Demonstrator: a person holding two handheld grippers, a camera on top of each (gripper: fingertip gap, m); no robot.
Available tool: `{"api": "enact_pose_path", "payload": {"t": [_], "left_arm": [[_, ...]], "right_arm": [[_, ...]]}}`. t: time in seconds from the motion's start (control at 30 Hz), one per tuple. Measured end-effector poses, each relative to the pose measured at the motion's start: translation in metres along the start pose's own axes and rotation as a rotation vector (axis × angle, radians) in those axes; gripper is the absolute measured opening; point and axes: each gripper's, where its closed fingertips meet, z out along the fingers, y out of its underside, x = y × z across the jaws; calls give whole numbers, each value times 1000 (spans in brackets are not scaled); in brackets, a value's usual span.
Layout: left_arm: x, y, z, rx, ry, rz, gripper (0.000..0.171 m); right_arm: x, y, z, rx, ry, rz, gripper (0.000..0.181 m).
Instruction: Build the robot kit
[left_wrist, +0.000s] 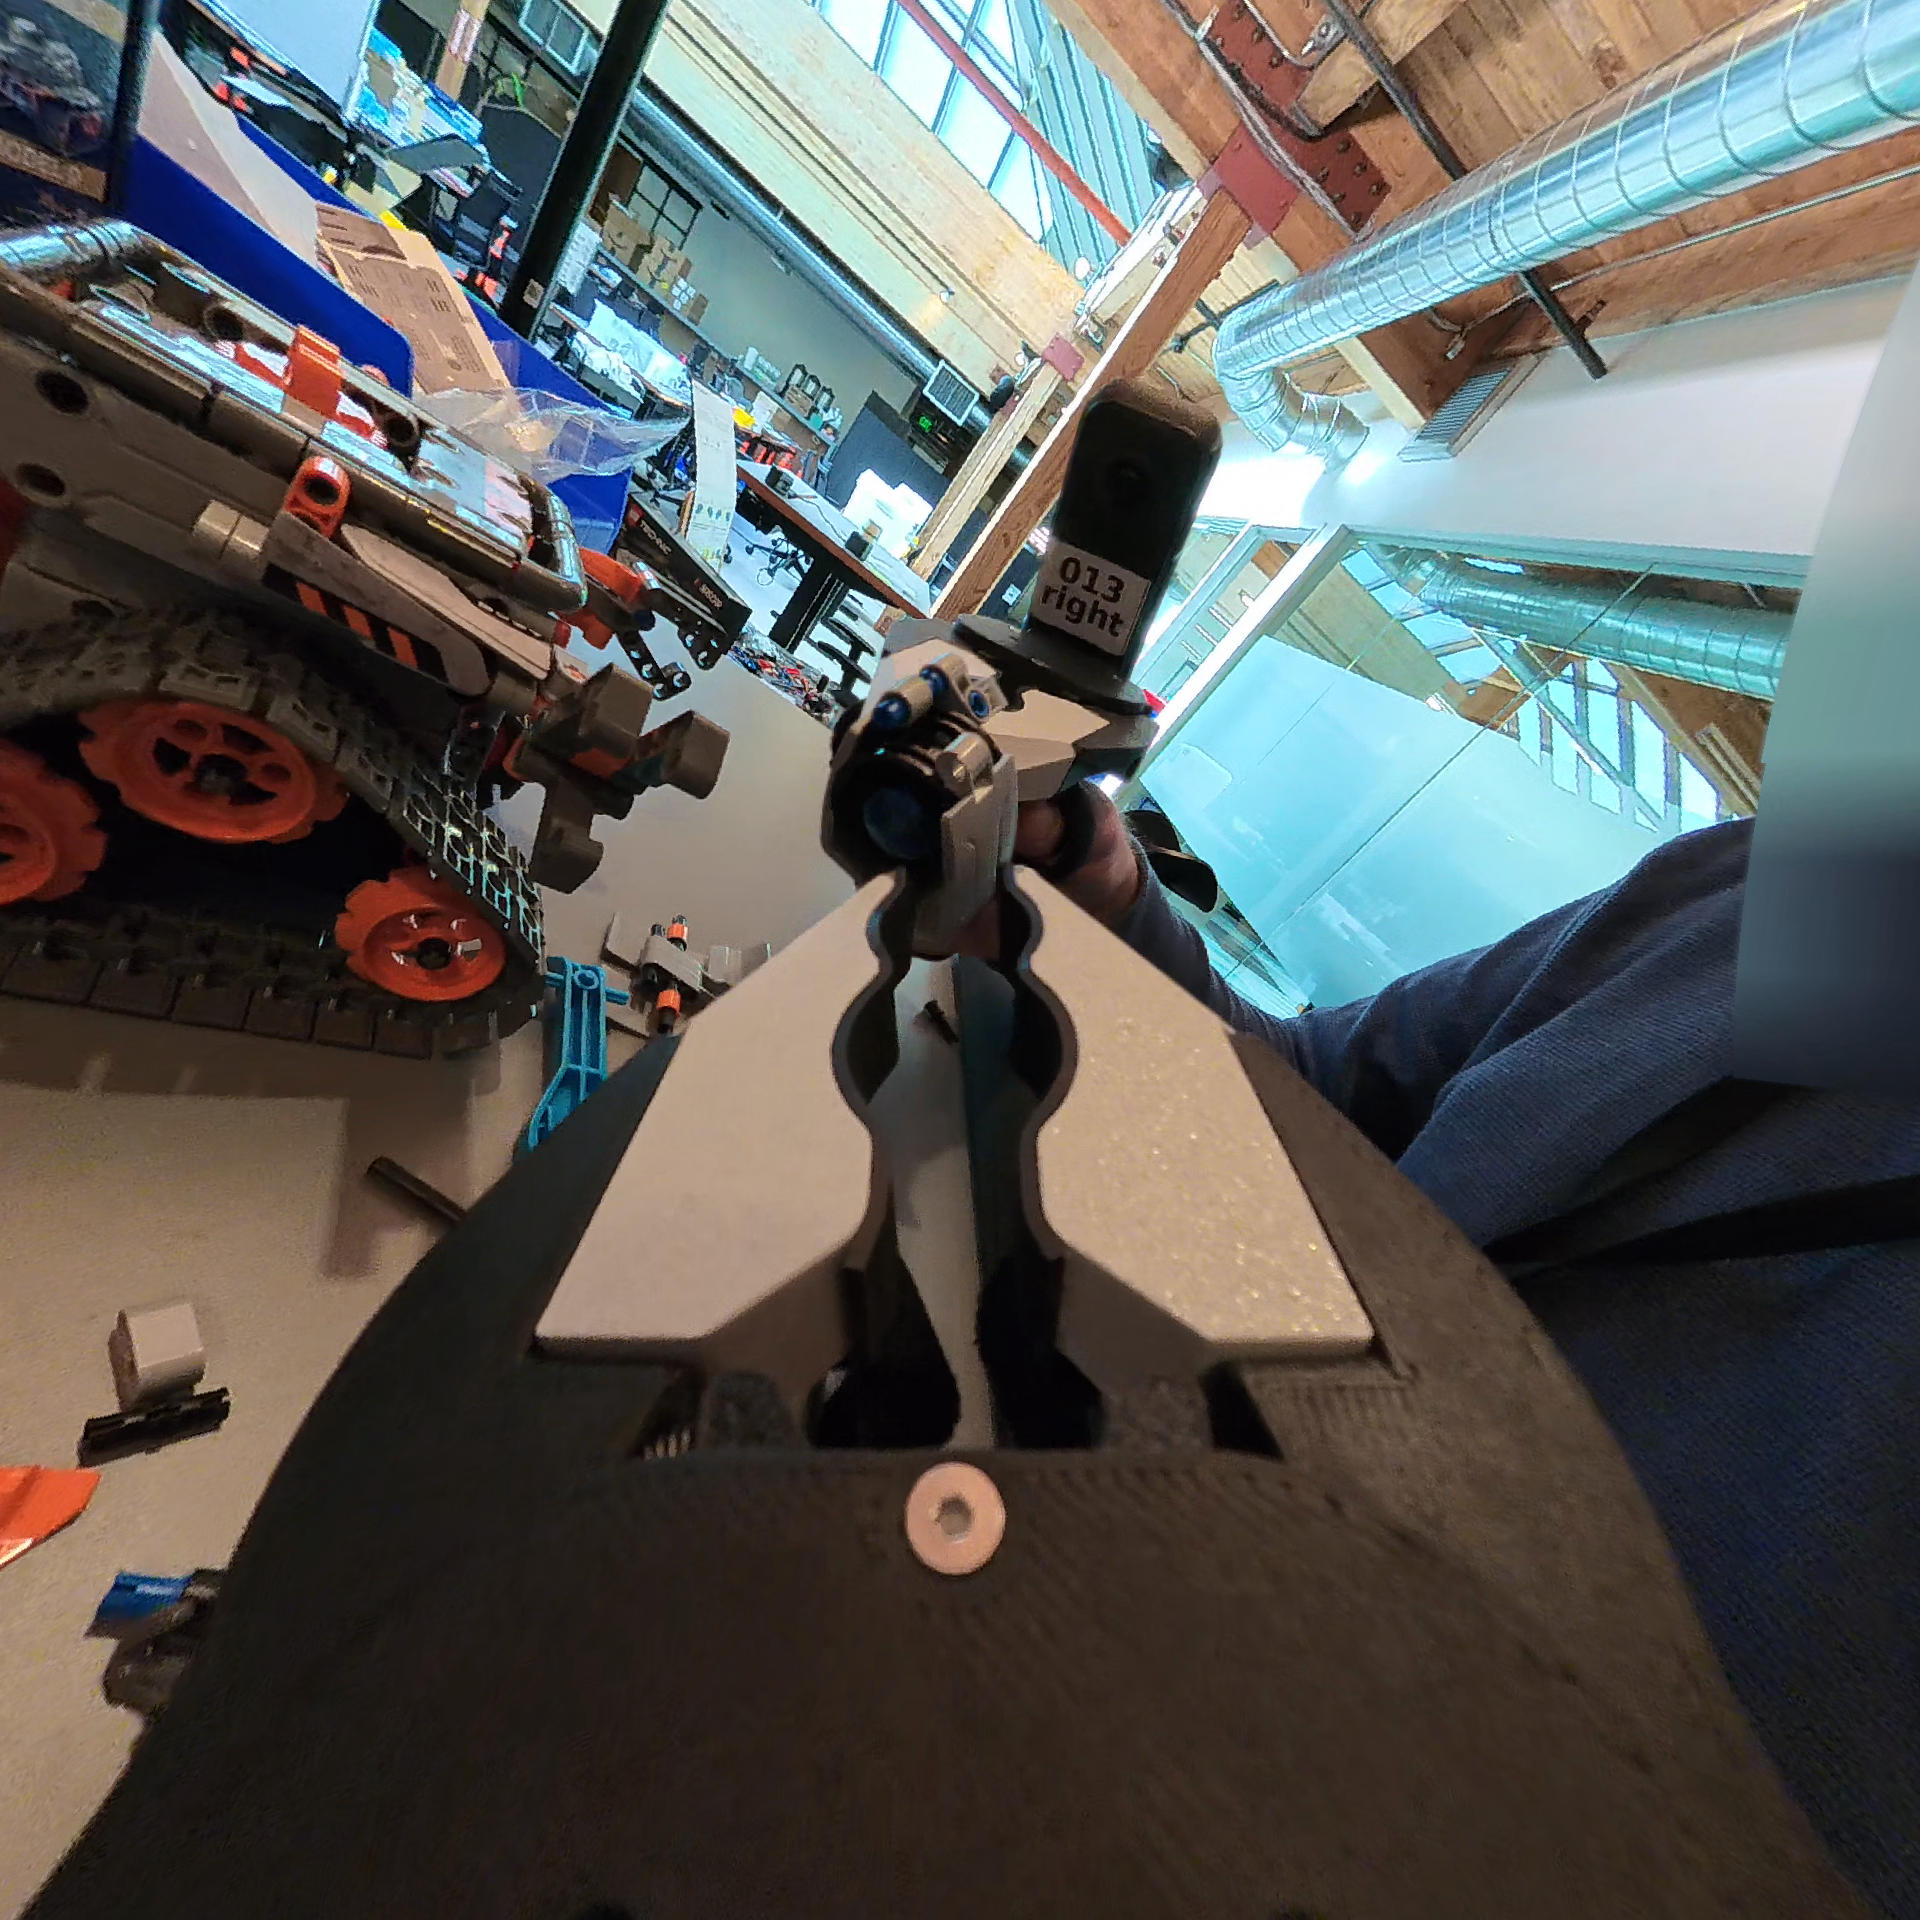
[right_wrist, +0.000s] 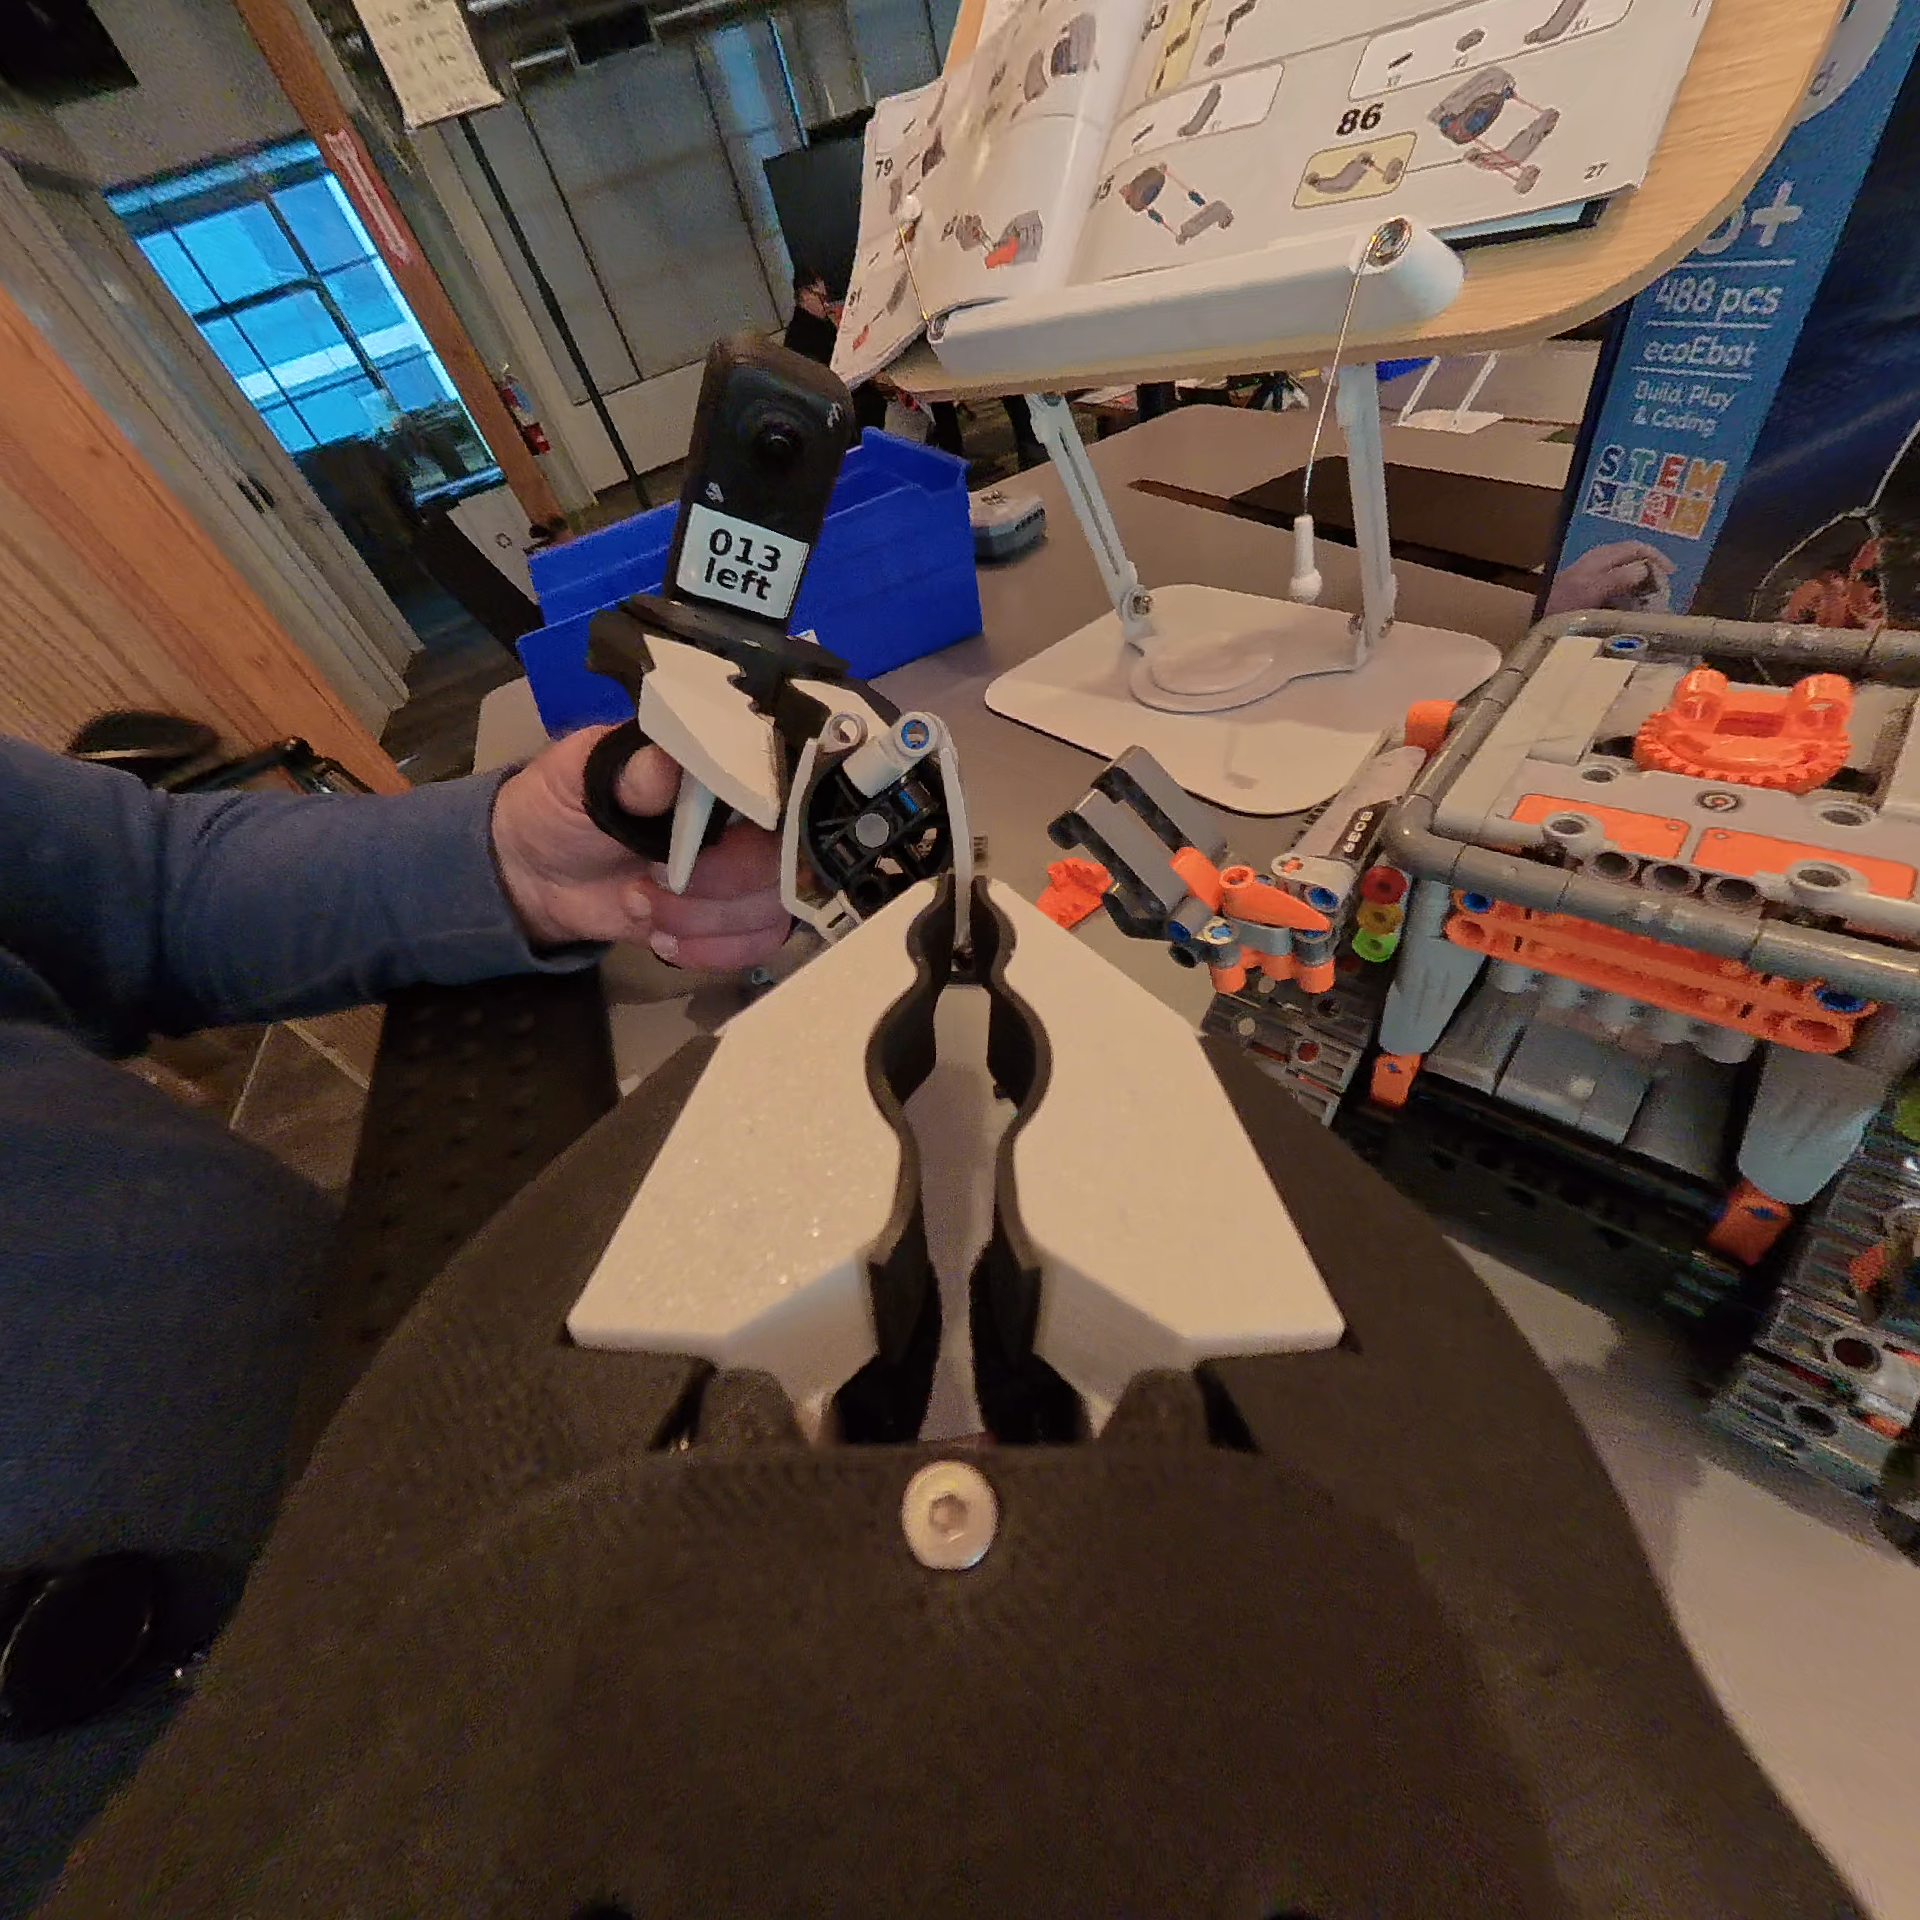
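Note:
A small wheel sub-assembly of grey, black and blue building bricks (left_wrist: 920, 795) is held in the air between both grippers. My left gripper (left_wrist: 954, 899) is shut on its grey panel from below. My right gripper (right_wrist: 961, 906) is shut on a thin white curved beam of the same assembly (right_wrist: 883, 821). Each gripper shows in the other's view, hand-held and topped by a black camera: the right one (left_wrist: 1003, 732) and the left one (right_wrist: 779, 769). A large grey and orange tracked vehicle model (left_wrist: 260, 665) stands on the table beside them, and it also shows in the right wrist view (right_wrist: 1662, 914).
Loose brick parts lie on the grey table (left_wrist: 727, 790): a grey cube (left_wrist: 156, 1351), a black piece (left_wrist: 156, 1423), a teal beam (left_wrist: 571, 1049). An open instruction booklet (right_wrist: 1195, 135) rests on a white stand (right_wrist: 1236, 665). A blue bin (right_wrist: 883, 561) and a blue box (right_wrist: 1714, 364) stand behind. A person's blue sleeve (right_wrist: 260, 862) is at the left. Both grippers' tips are roughly 15 cm from the grey cube (left_wrist: 156, 1351).

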Motion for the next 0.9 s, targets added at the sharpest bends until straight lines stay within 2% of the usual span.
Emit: {"api": "enact_pose_path", "payload": {"t": [0.07,0.2,0.37,0.9], "left_arm": [[-1,1,-1,-7,-2,4,8],[4,2,1,-13,20,17,11],[12,3,4,-16,23,85,3],[12,6,4,-75,-101,341,4]], "right_arm": [[1,2,1,-11,13,-13,0],[-1,3,4,-27,25,-39,0],[-4,4,5,-20,12,-34,0],[-4,4,5,-3,5,21,0]]}}
